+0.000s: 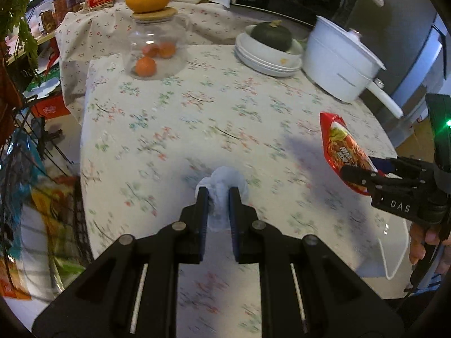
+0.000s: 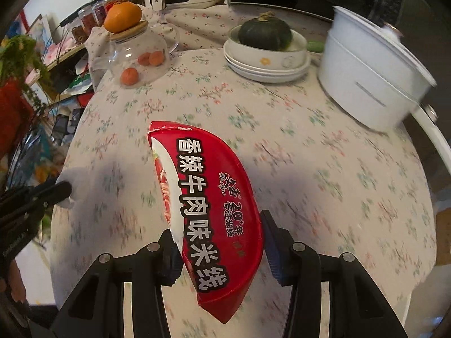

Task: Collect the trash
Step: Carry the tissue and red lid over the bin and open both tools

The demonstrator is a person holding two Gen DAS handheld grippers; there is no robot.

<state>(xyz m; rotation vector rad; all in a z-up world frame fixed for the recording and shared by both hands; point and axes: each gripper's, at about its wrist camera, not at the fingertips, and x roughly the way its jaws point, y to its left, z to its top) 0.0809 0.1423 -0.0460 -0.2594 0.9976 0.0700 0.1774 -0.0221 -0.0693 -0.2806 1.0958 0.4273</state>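
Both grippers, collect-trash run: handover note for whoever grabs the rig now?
Left gripper: shut on the crumpled white tissue, lifted off the table.
Right gripper: shut on the folded red noodle lid, also held above the table.
Done: both visible trash pieces picked up.
Left: drop both in a bin; none is clearly in view. Leave the white pot, bowls and jar alone.

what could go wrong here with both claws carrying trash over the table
1. The folded red noodle lid looks pinched only near one end in the right claw, so it might slip out.
2. The crumpled white tissue in the left claw is soft and may tear or drop.
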